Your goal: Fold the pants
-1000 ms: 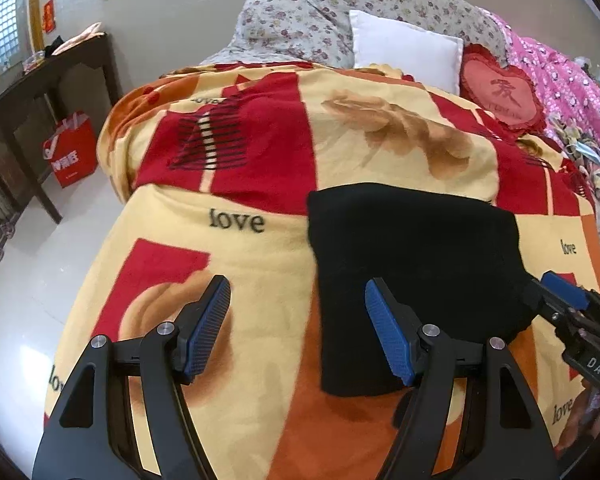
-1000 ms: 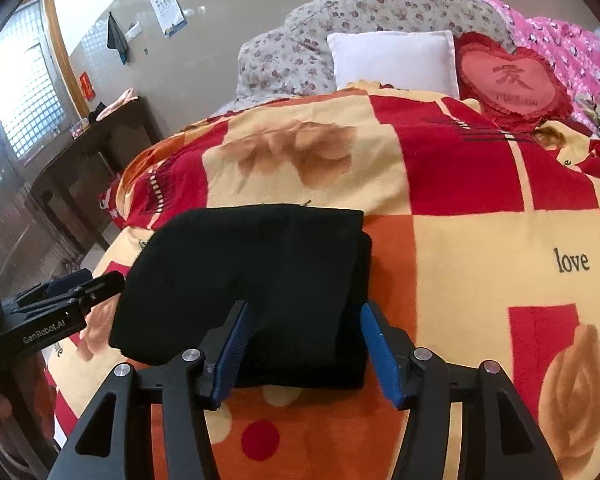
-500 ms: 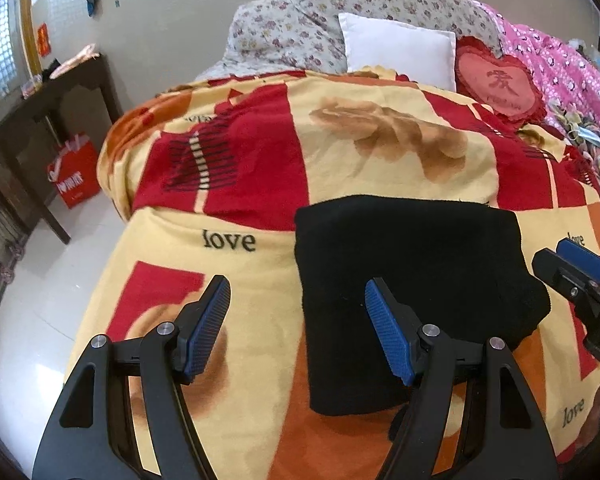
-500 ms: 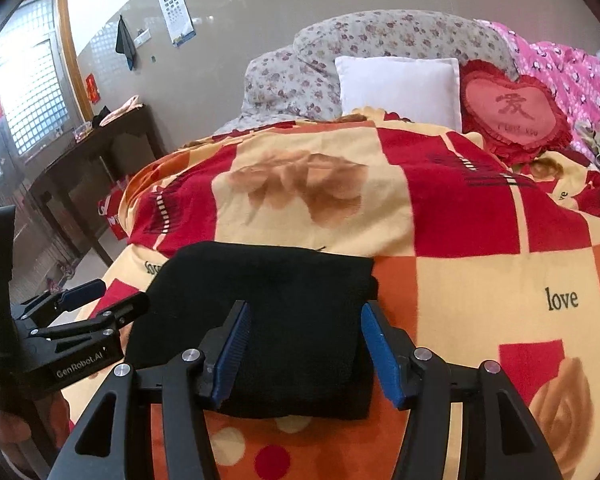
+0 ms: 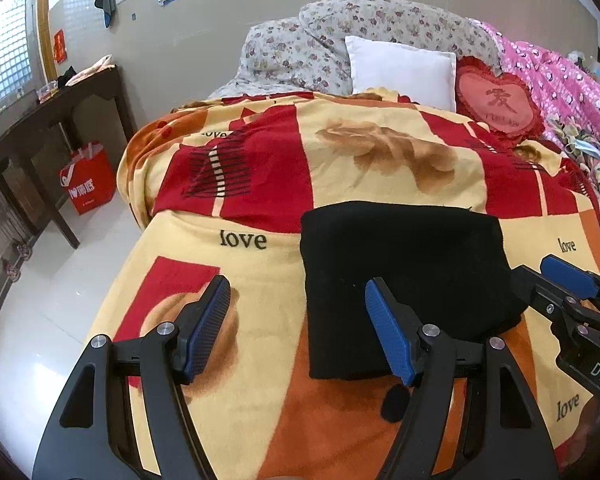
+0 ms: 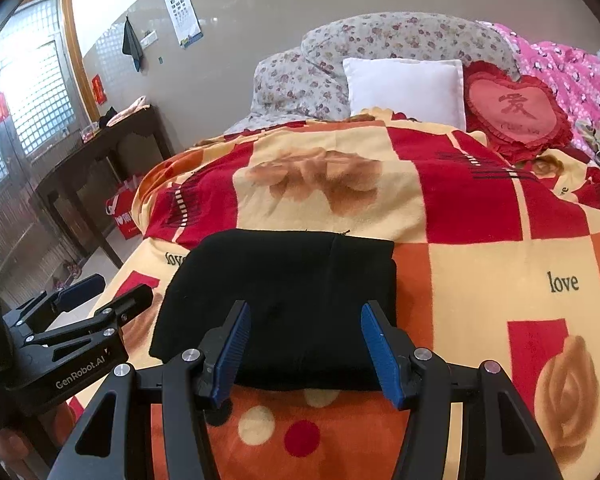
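The black pants [image 5: 404, 276] lie folded into a compact rectangle on the patterned blanket [image 5: 260, 168]; they also show in the right wrist view [image 6: 284, 304]. My left gripper [image 5: 298, 328] is open and empty, held above the blanket at the pants' left edge. My right gripper [image 6: 304, 350] is open and empty, held above the near edge of the pants. Each gripper shows in the other's view, the right one [image 5: 560, 284] at the pants' right side, the left one [image 6: 92, 300] at their left side.
Pillows lie at the head of the bed: a floral one [image 5: 320, 40], a white one [image 5: 400, 68] and a red heart cushion [image 5: 496, 104]. A pink quilt [image 5: 560, 80] is at the right. A dark wooden table [image 5: 52, 120] and a red bag [image 5: 86, 182] stand left on the floor.
Both grippers have pulled back and up from the folded pants, so more of the bed and wall shows. Both stay open. The pants have not moved.
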{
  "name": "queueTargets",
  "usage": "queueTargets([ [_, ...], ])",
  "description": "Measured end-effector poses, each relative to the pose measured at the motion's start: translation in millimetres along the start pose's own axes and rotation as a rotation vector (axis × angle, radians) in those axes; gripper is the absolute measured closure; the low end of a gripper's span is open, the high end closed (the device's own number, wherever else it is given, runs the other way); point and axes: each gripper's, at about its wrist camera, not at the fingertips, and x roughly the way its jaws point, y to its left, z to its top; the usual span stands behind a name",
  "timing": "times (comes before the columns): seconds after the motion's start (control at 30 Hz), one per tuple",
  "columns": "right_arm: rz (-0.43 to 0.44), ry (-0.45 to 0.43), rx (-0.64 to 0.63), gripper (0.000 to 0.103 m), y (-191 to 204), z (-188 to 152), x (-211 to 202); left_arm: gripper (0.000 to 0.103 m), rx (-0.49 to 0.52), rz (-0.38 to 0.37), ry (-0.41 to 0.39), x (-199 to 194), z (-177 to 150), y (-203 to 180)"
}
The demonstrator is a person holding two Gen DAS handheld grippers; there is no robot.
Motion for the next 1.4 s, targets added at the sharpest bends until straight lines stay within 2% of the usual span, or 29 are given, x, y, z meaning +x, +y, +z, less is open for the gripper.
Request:
queueTargets([
  [0.2, -0.01, -0.004, -0.012, 0.047, 3.5, -2.0, -9.9, 0.032, 0.0, -0.024, -0.022, -10.9, -4.6, -3.2],
  [0.5, -0.014, -0.006, -0.001, 0.047, 3.9, -4.9, -14.0, 0.032, -0.004, -0.008, -0.042, -18.1, -8.7, -2.8],
  [1.4, -0.016, 0.016, -0.022, 0.047, 18.2, -7.6, -12.2, 0.032, -0.002, -0.012, -0.03, -18.5, -10.2, -3.6],
])
